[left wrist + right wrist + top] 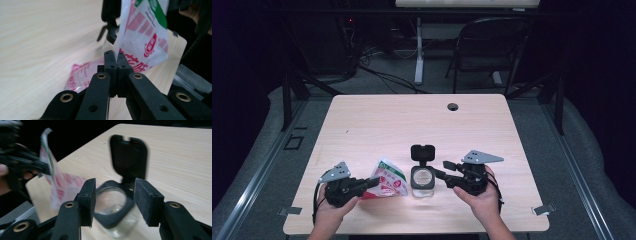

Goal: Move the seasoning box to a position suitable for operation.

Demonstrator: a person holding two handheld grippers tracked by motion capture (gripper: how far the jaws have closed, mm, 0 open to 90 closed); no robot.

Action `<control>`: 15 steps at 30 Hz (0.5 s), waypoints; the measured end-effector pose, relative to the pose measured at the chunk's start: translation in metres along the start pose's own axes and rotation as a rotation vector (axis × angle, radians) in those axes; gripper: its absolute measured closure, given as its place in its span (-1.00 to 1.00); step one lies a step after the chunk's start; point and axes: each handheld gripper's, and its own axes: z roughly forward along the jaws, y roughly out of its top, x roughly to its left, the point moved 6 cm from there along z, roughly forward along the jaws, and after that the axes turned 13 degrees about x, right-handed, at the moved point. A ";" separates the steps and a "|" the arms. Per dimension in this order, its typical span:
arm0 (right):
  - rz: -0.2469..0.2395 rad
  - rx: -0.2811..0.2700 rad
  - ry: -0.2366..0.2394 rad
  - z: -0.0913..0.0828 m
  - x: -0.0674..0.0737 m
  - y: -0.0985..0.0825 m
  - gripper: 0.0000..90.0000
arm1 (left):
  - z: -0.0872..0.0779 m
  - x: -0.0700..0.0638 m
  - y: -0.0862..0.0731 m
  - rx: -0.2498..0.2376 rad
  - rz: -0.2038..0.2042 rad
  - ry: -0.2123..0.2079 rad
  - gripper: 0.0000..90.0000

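Observation:
A red, white and green snack pouch [389,181] [142,32] hangs by one edge from my left gripper [374,182] [115,56], whose jaws are shut on it at the front left of the table. Its lower part rests on the wood. To its right stands a clear glass jar [422,179] [112,202] with its black flip lid [422,152] [128,155] swung up and open. My right gripper [441,169] [115,187] is open just right of and above the jar's mouth, with nothing pressed between its pads. The pouch [60,185] appears blurred beyond the jar.
The light wooden table [412,120] has a round cable hole [453,106] near its far edge. Both hands are close to the front edge. A dark folding chair [492,45] and a white desk leg [418,50] stand on the floor behind the table.

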 end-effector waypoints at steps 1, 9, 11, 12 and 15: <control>-0.001 0.002 0.020 0.002 0.004 0.001 0.17 | 0.003 -0.002 -0.002 0.011 0.009 0.006 1.00; -0.037 0.025 0.155 0.016 0.034 0.012 0.18 | 0.007 -0.010 -0.003 0.023 0.041 0.037 1.00; -0.055 0.029 0.173 0.017 0.040 0.014 0.18 | 0.008 -0.009 -0.003 0.021 0.032 0.034 1.00; -0.064 0.034 0.184 0.018 0.044 0.015 0.18 | 0.008 -0.009 -0.003 0.019 0.028 0.026 1.00; -0.085 0.049 0.210 0.021 0.053 0.018 0.21 | 0.008 -0.009 -0.004 0.023 0.023 0.020 1.00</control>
